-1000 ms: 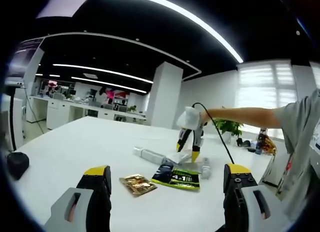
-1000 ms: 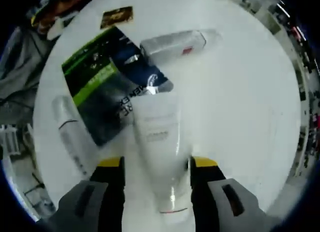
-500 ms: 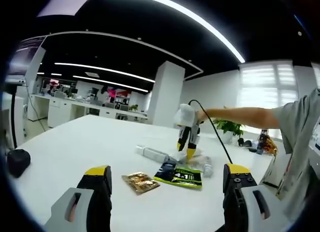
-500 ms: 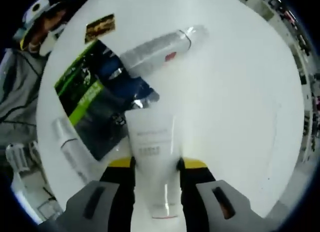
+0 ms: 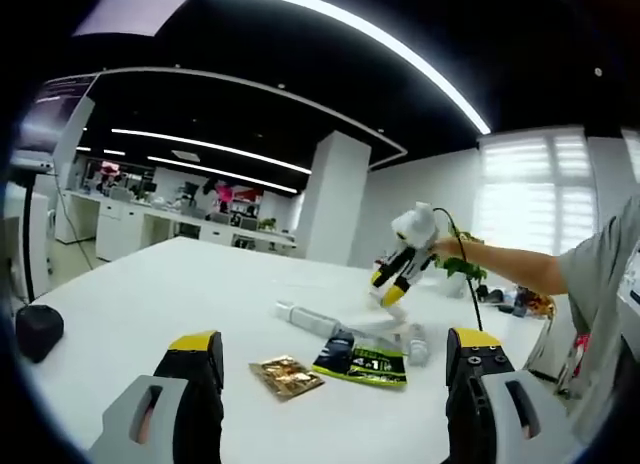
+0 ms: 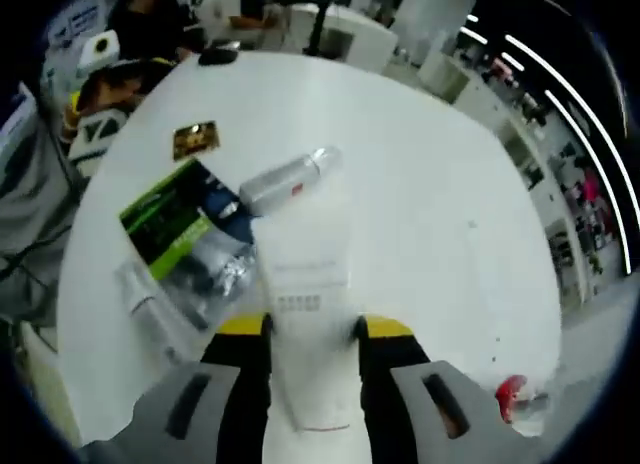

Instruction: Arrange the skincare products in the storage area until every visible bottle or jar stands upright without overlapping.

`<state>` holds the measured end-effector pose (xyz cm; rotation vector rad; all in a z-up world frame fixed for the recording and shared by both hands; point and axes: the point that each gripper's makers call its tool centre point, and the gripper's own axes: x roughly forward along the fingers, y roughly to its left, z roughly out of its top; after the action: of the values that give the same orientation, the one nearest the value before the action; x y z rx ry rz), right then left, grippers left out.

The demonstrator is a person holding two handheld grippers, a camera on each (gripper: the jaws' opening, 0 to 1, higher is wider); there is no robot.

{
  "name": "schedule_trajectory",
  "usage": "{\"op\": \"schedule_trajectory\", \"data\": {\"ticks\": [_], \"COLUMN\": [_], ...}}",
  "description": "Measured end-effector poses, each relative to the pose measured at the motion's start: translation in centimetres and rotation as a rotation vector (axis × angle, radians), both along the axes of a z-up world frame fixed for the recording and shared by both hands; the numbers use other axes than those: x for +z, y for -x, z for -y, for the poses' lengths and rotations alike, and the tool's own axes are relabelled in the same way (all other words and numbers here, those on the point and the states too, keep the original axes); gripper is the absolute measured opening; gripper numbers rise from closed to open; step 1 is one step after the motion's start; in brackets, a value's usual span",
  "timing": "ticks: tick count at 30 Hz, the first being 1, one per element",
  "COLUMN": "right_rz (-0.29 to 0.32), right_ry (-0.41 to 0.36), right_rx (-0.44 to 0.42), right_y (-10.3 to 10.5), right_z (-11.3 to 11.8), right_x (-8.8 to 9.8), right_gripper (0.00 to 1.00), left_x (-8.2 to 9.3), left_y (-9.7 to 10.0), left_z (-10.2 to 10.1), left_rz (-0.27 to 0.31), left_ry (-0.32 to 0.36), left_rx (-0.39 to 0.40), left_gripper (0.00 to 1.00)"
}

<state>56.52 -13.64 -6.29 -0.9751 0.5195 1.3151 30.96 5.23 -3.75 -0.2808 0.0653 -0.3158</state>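
The yellow-tipped fingers (image 6: 385, 329) of the right gripper (image 6: 305, 329) are pressed against both sides of a white tube (image 6: 303, 314), which is held between them and lifted clear of the white table (image 6: 420, 214); in the left gripper view the same gripper (image 5: 392, 282) is seen raised above the products, tilted, with a person's arm (image 5: 505, 264) behind it, though the tube is too small there to be made out with certainty; the fingers (image 5: 195, 349) of the left gripper (image 5: 335, 346) are spread wide with nothing between them, held low over the near part of the table (image 5: 150, 294); on the table a clear bottle (image 6: 285, 181) lies on its side, just beside a green and black sachet (image 6: 160, 222) that partly overlaps a dark blue sachet (image 6: 222, 206); a second clear tube (image 6: 150, 302) lies flat at the sachet's other side; a small gold packet (image 6: 195, 139) is set apart from the group, nearer the left gripper; a black object (image 5: 40, 331) rests at the table's far left edge in the left gripper view.
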Motion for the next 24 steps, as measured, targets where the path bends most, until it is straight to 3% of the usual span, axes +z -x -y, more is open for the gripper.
{"op": "schedule_trajectory", "data": {"ticks": [1,3,9,14,20,24], "right_rz": [0.042,0.085,0.125,0.148,0.118,0.125], "right_ry": [-0.064,-0.138,-0.417,-0.546,-0.707,-0.749], "right_rx": [-0.045,-0.050,-0.213,-0.309,-0.486,-0.546], "right_y": [-0.2,0.1,-0.4,-0.9,-1.7,-2.2], "right_z": [0.4,0.8,2.7,3.5,5.2,5.8], "right_x": [1.1,2.1,4.6,5.4,5.9,5.9], "right_gripper": [0.32,0.33,0.33,0.33,0.33,0.33], "left_x": [0.1,0.4,1.3,2.0,1.7,1.6], "left_y": [0.0,0.2,0.4,0.4,0.5,0.6], "left_z": [-0.1,-0.3,-1.7,-2.0,-2.6,-2.8], "left_rz": [0.002,0.011,0.050,0.078,0.072,0.071], "left_ry": [0.000,-0.001,0.023,0.039,0.047,0.057], "left_rx": [-0.001,-0.002,0.031,0.039,0.046,0.045], "left_gripper": [0.95,0.95,0.95,0.95,0.95,0.95]}}
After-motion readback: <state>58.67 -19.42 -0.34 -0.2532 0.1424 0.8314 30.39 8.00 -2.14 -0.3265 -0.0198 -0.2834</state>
